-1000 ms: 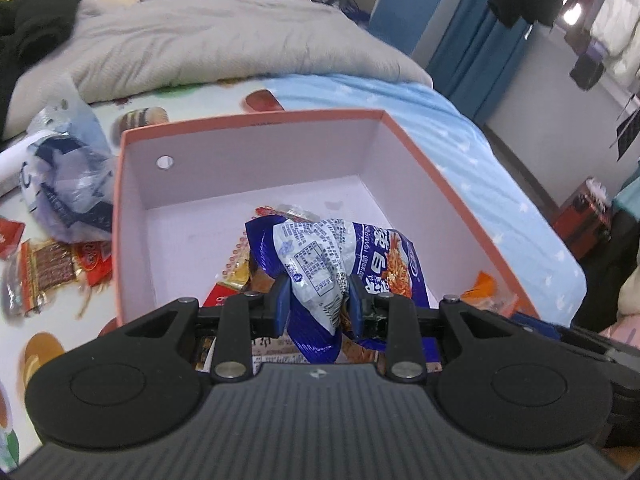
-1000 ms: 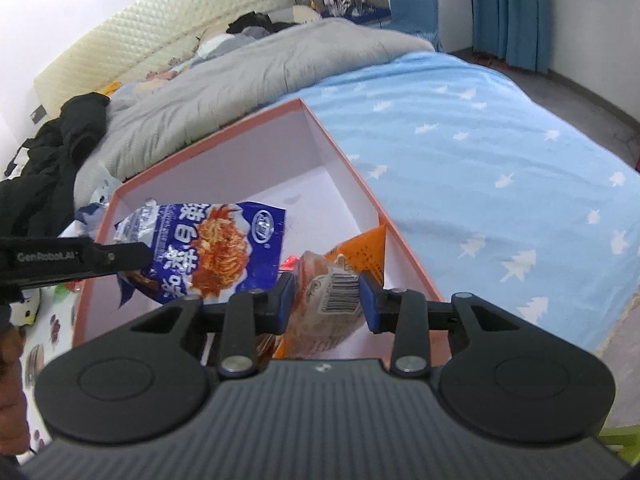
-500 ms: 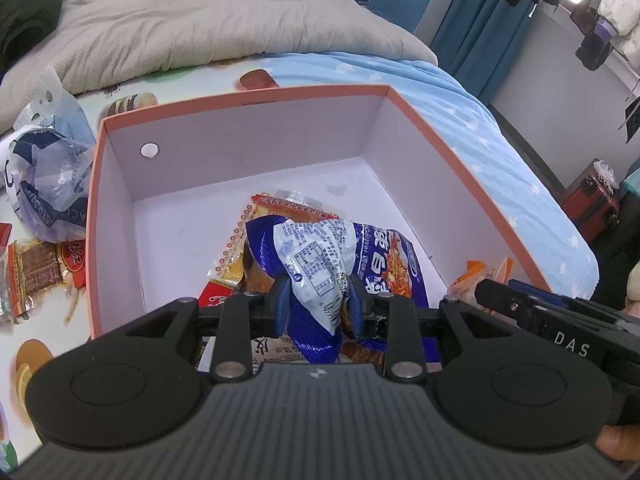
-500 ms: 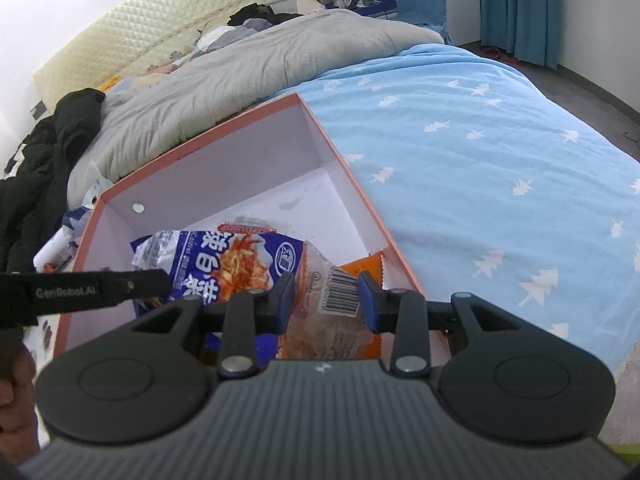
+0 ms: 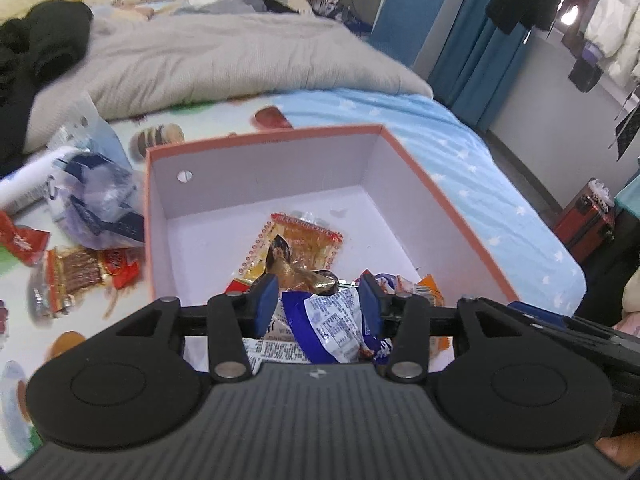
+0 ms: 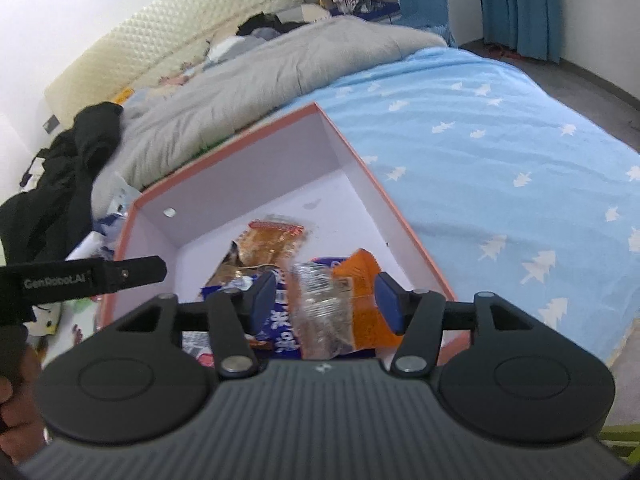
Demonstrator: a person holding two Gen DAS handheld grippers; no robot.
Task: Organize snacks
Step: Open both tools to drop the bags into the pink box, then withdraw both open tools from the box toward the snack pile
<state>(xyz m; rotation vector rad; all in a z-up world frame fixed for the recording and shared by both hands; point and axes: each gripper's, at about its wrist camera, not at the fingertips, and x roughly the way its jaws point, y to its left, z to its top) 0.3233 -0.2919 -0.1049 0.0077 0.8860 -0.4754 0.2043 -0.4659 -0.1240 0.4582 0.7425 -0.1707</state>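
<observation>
On the bed, left to right: loose snack packs (image 5: 80, 276) beside the pink-rimmed box (image 5: 452, 216); left gripper (image 5: 316, 306) – jaws just opened, blue packet (image 5: 328, 326) lying free inside the box; right gripper (image 6: 326, 300) – jaws just opened, orange packet (image 6: 360, 300) released inside the box.

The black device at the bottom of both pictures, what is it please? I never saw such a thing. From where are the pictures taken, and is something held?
It is a hand-held gripper with two blue-padded fingers; a person carries one in each hand, and each has a camera looking along its fingers. One picture is from the left gripper, the other from the right gripper. Both hang over an orange box on a bed. Their jaws have just been opening, so nothing is held: the blue packet and the orange-and-clear packet lie loose in the box. More snacks lie beside it.
</observation>
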